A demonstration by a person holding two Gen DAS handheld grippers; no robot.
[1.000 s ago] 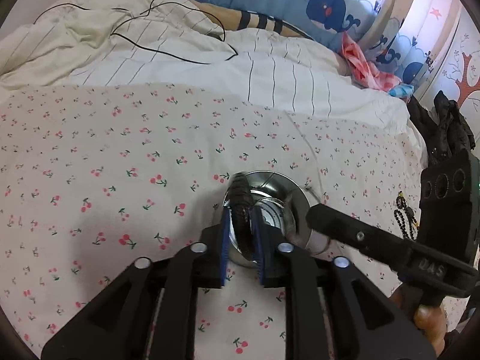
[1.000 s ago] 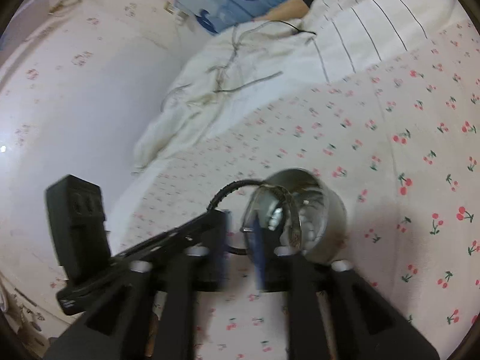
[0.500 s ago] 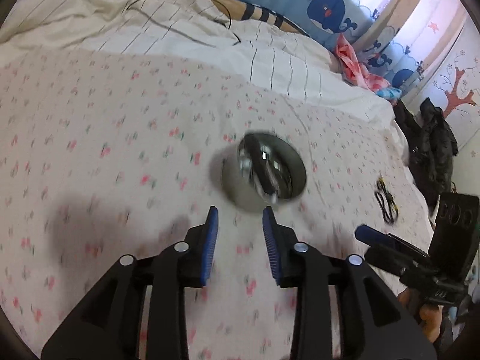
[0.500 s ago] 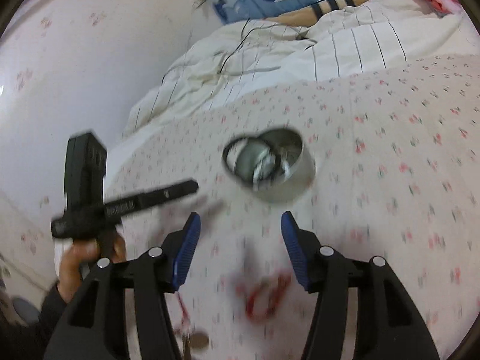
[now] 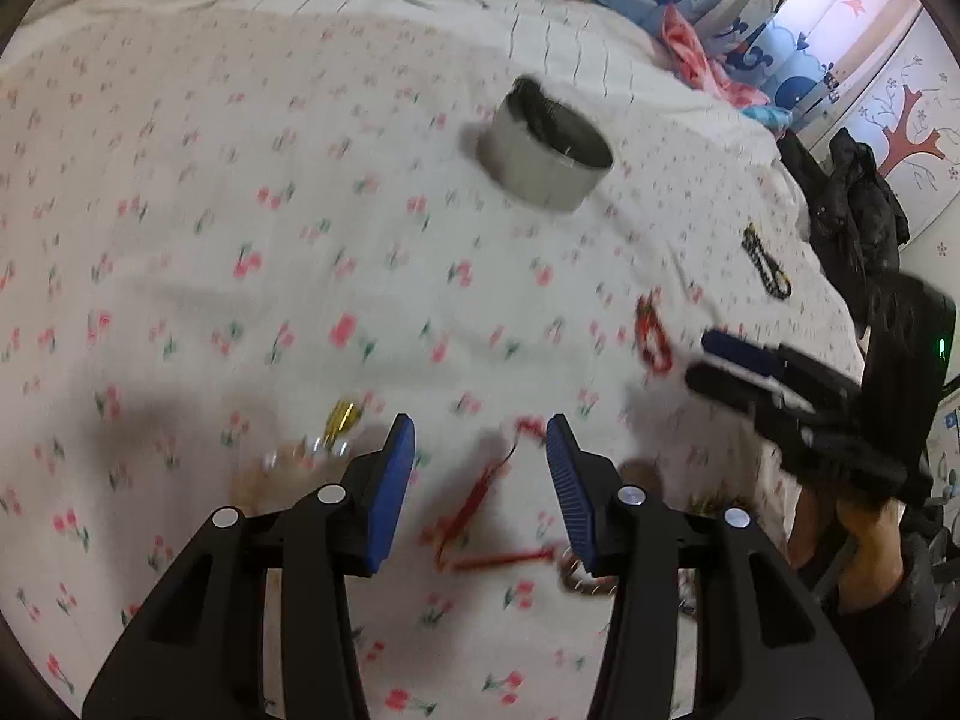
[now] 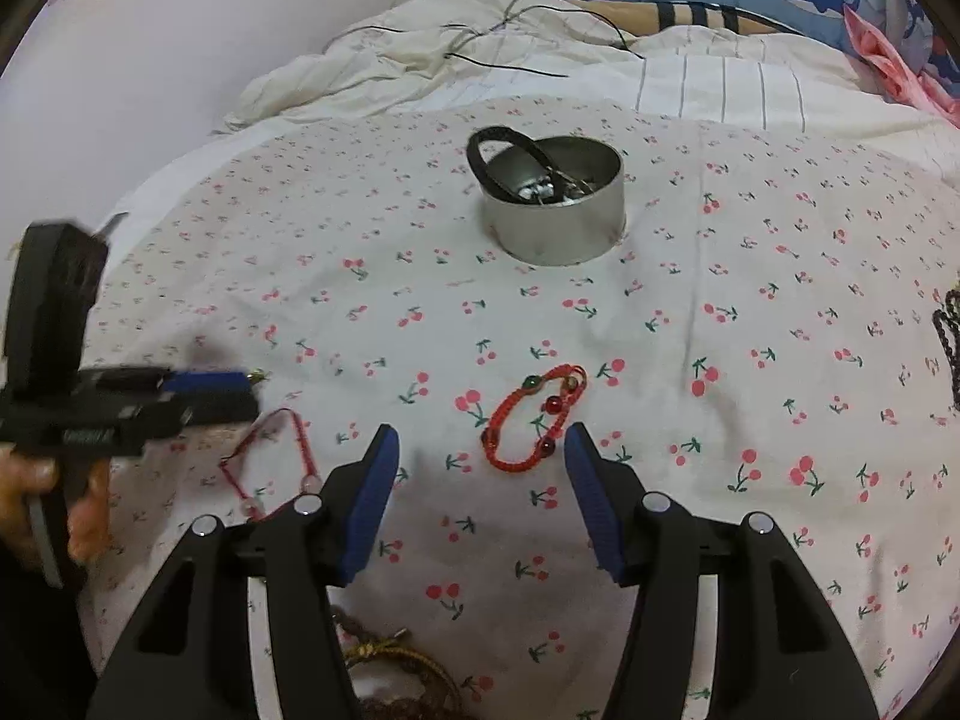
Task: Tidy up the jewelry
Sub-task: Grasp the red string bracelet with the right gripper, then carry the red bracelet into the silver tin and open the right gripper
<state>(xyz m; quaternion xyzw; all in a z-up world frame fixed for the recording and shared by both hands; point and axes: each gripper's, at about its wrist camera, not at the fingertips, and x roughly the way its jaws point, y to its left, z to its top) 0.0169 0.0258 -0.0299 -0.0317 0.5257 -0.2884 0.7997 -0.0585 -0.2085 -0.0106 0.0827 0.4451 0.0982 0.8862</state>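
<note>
A round metal tin [image 6: 558, 222] stands on the cherry-print sheet, with a black band [image 6: 510, 162] leaning over its rim and small pieces inside. My right gripper [image 6: 480, 432] is open low over a red beaded bracelet [image 6: 534, 420], which lies flat between the fingertips, untouched. My left gripper [image 5: 480, 426] is open and its jaws are still opening. A red cord necklace [image 5: 480, 498] lies on the sheet under them, blurred. The tin [image 5: 546, 150] sits well ahead of it. Each gripper shows in the other's view: left gripper [image 6: 210, 390], right gripper [image 5: 708, 360].
A black chain [image 5: 765, 267] lies near the bed's right edge. A gold piece [image 5: 342, 417] and a brown bracelet [image 5: 585, 579] lie close to my left gripper. A brown braided bracelet [image 6: 390, 660] sits below my right gripper. Rumpled bedding [image 6: 480, 54] and cables fill the far side.
Both grippers pulled back from the tin toward the near side of the bed. The left one let go of the black band, which stayed on the tin's rim. Both opened wider.
</note>
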